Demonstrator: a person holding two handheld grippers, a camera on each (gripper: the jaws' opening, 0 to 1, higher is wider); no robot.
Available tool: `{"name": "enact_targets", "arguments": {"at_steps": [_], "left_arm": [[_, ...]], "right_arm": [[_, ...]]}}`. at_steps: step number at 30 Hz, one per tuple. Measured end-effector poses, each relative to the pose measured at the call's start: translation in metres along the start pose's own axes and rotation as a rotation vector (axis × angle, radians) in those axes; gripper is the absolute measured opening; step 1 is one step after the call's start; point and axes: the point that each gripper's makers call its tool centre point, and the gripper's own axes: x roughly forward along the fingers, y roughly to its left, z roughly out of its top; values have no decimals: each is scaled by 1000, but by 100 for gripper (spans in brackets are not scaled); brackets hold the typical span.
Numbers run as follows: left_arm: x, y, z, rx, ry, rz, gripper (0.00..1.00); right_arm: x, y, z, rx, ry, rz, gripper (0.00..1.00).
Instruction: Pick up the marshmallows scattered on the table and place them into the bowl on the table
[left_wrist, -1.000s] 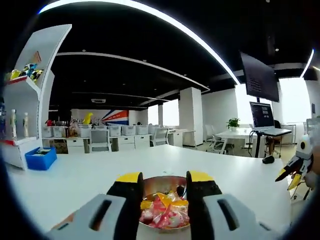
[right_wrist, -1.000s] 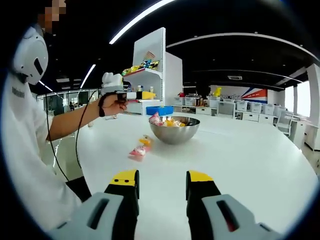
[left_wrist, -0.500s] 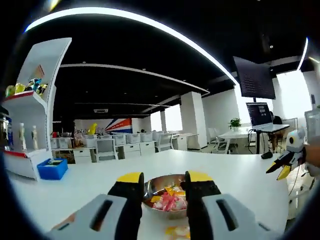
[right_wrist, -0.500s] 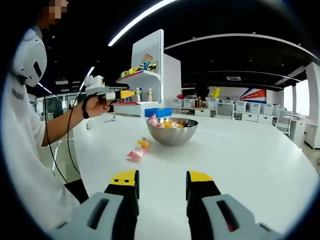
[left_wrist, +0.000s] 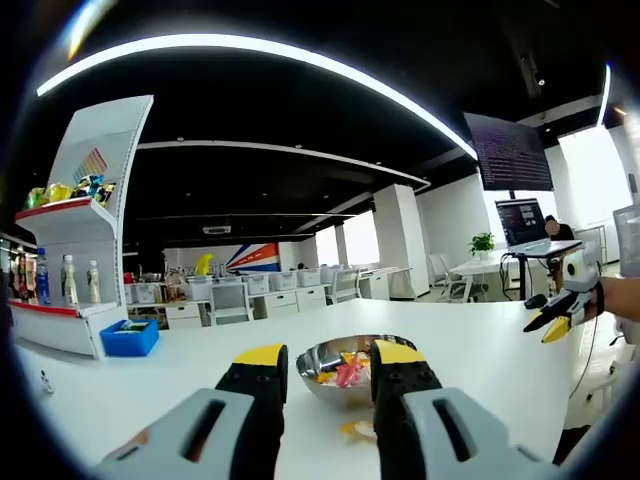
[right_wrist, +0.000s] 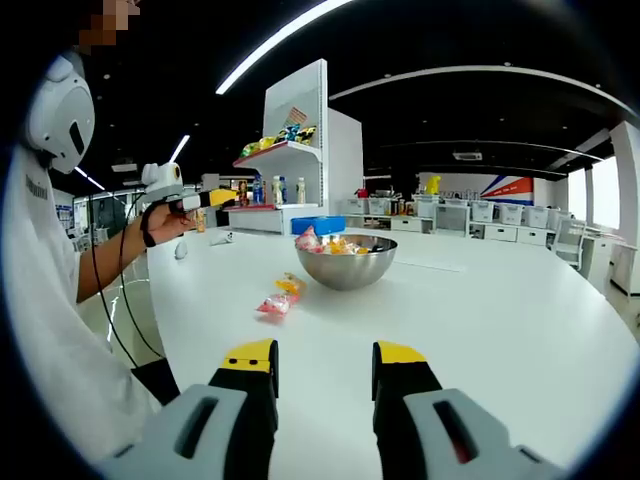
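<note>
Left gripper view: the left claw (left_wrist: 328, 372), its yellow-tipped black jaws standing apart and gripping nothing, is hovering above the broad white surface (left_wrist: 150, 380). Beyond the jaws, a shiny round steel bowl (left_wrist: 352, 362) is sitting on the surface, holding pink and yellow wrapped marshmallows (left_wrist: 345, 368). One yellow wrapped piece (left_wrist: 355, 429) is lying on the surface just in front of the bowl. At the far right, the right claw (left_wrist: 550, 318) is pointing over the surface's edge.

Right gripper view: the right claw (right_wrist: 325, 370) is likewise standing released and empty, low over the surface. The bowl is resting well ahead, heaped with sweets. A pink wrapped marshmallow (right_wrist: 273, 304) and a yellow one (right_wrist: 291, 285) are lying near the bowl's left side. The left claw is being held well left of the bowl.
</note>
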Motion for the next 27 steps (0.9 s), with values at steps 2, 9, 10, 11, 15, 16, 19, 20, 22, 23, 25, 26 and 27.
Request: {"name": "enact_targets", "arguments": {"at_steps": [2,9,10,11,15,16,19,20,22,23,25,26,27], "left_arm": [[-5,1,-4,-4,3,8,34],[-33,12,-53,13,77,76,34],[-36,13,-57,-2,85,84,34],[-40,13,-60,-15,88,92,34],[-51,11,-67,-31,101,108,34],[-53,11,-68,-38,100,111,34],[-59,11,-69,-48,100,121,34],[-61,11,-71,-55,103,126,34],[-64,12,-75,-60,116,133,34],[-65,12,-75,-58,119,137,34],[-68,15,-75,-61,121,146,34],[-69,16,-73,-67,117,150,34],[-70,17,-71,-71,113,152,34]], "right_arm": [[-1,-1,0,3,-2,-4,37],[-1,-6,-4,18,-3,-14,37],[0,-6,-5,18,-1,-14,37],[0,-5,-4,18,0,-13,37],[1,-4,-1,20,-10,-7,37],[1,-5,-1,20,-11,-8,37],[2,-4,-1,20,-10,-6,37],[2,-4,-1,20,-12,-5,37],[3,-4,-1,24,-14,-5,37],[3,-4,-2,25,-13,-5,37],[3,-4,-3,27,-14,-5,37],[4,-4,-3,29,-16,-3,37],[4,-3,-3,30,-18,-2,37]]}}
